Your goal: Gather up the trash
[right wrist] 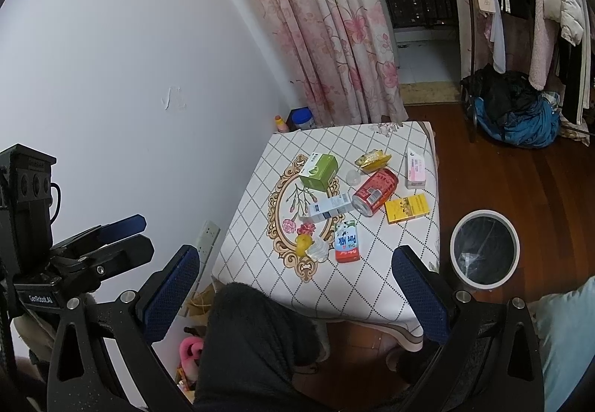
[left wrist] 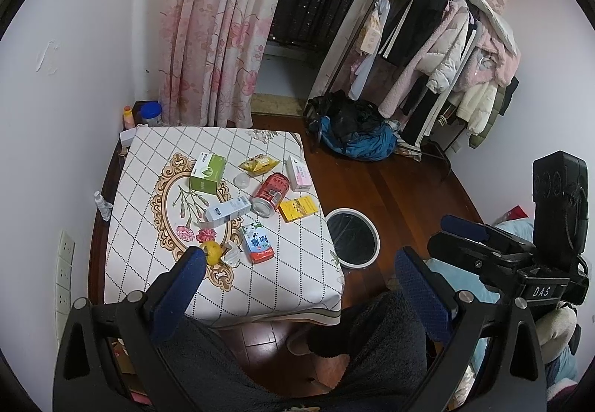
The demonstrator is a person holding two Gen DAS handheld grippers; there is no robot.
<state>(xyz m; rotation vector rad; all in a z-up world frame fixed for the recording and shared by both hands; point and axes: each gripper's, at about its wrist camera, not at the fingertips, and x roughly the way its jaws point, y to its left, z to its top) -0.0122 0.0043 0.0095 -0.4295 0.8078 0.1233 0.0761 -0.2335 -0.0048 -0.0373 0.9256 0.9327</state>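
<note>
The desk (right wrist: pixel 375 285), under a checked cloth, carries all the trash in a loose cluster towards its middle and right side, with the round white bin (right wrist: pixel 484 249) on the floor just off its right edge. Both the left gripper (left wrist: pixel 297 285) and the right gripper (right wrist: pixel 297 281) hang back over the person's lap, fingers spread wide and empty.

Nothing is picked yet, so a sensible start is probably the right side: the red can (right wrist: pixel 374 191) lies on its side with its open end towards the near edge and may roll, so close across its body. The milk carton (right wrist: pixel 346 241) and yellow box (right wrist: pixel 406 209) lie flat with bare cloth around them. The green box (right wrist: pixel 319 171) stands clear. The crumpled tissue (right wrist: pixel 319 250) touches the yellow peel (right wrist: pixel 303 244); take them singly.

The yellow box and pink box (right wrist: pixel 415 169) sit near the right edge, so avoid nudging them off.
</note>
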